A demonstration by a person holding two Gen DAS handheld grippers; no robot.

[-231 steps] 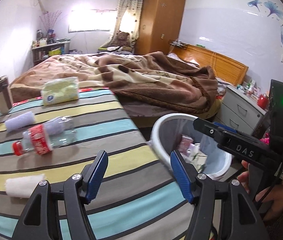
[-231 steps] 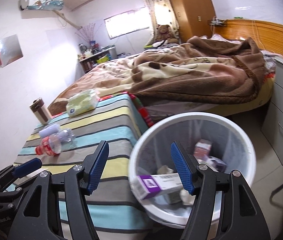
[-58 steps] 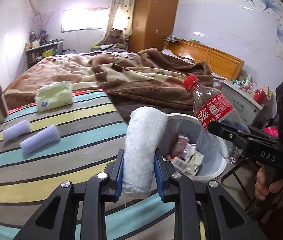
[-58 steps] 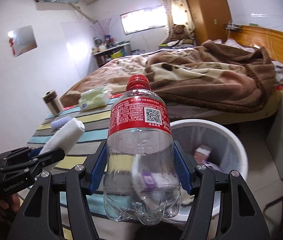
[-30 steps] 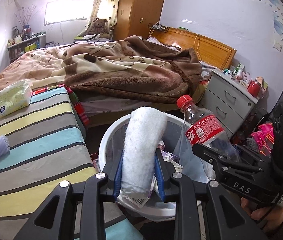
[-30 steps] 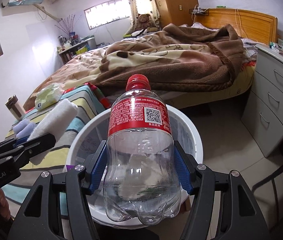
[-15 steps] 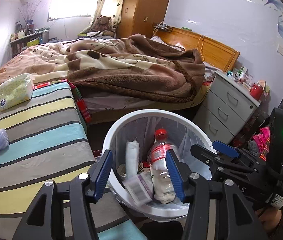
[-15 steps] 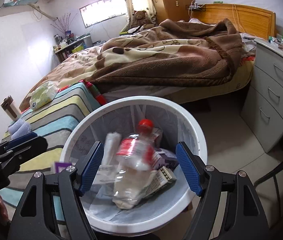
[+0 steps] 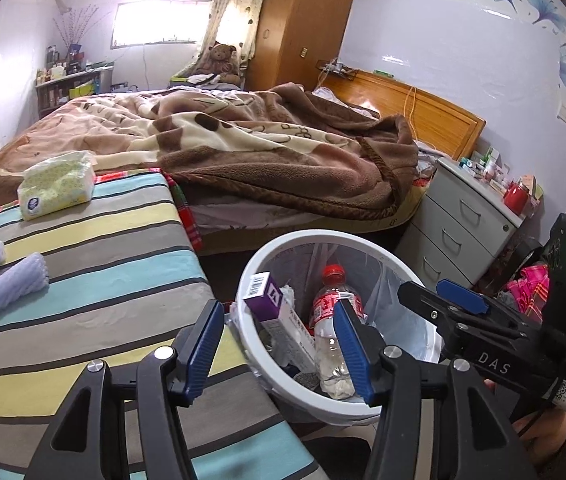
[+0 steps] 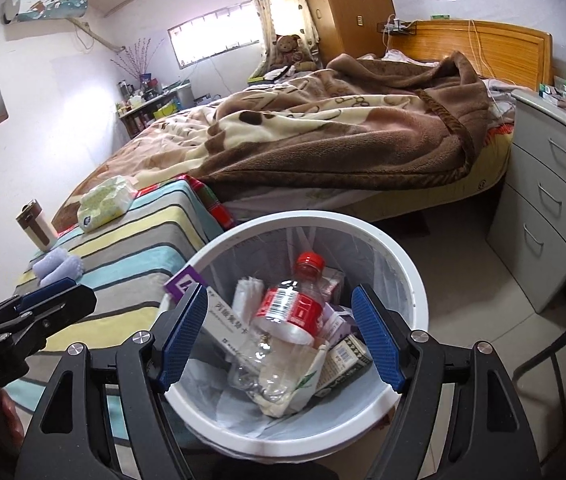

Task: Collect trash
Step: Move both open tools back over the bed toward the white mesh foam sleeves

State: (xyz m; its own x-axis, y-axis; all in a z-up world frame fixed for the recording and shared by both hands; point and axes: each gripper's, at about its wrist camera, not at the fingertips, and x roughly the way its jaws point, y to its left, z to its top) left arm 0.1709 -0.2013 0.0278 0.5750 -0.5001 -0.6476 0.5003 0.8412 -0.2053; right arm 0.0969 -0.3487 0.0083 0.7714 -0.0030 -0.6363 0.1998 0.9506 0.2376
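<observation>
Both grippers' jaws gape empty; bottle (image 10: 289, 322) lies below in bin (image 10: 411, 280).

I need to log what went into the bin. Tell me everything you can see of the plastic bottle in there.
The plastic bottle is clear, looks empty, with a red screw cap on and a red printed label with a barcode around its upper body. It lies tilted, cap up toward the far wall, inside the white trash bin, resting on boxes and paper scraps. A white and purple carton leans beside it. Neither open gripper touches it.
</observation>
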